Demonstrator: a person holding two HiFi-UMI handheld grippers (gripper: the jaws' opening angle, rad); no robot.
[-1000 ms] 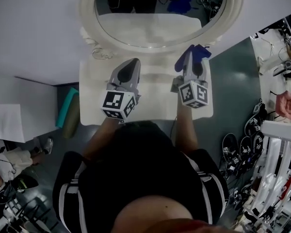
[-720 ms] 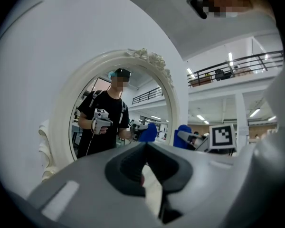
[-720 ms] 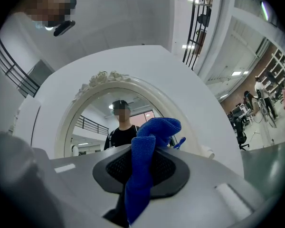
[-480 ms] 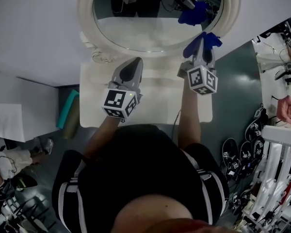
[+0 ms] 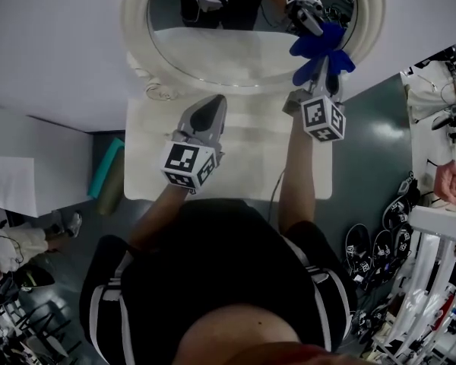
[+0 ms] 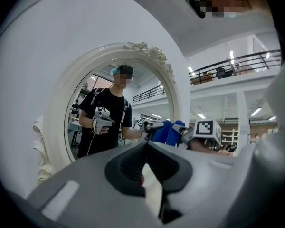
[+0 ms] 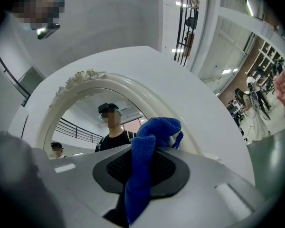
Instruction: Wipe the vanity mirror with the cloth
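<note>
The oval vanity mirror (image 5: pixel 235 40) in its white carved frame (image 5: pixel 137 36) stands at the back of the white vanity top (image 5: pixel 152 166). My right gripper (image 5: pixel 324 65) is shut on the blue cloth (image 5: pixel 324 46) and holds it up at the mirror's lower right rim; whether it touches I cannot tell. In the right gripper view the cloth (image 7: pixel 145 170) hangs from the shut jaws with the frame (image 7: pixel 85 82) just behind. My left gripper (image 5: pixel 215 103) is shut with nothing in it, low over the vanity top; its view faces the mirror (image 6: pixel 109 122) and catches the cloth (image 6: pixel 173 133).
A grey wall runs behind the mirror. A teal object (image 5: pixel 105 167) lies on the floor left of the vanity. Racks with gear (image 5: pixel 429 242) and dark hoops (image 5: pixel 376 242) crowd the floor at the right. Another person's hand (image 5: pixel 452 182) shows at the right edge.
My right gripper has lifted the blue cloth up and to the right, from over the vanity top to the mirror's lower right rim. The left gripper has barely moved.
</note>
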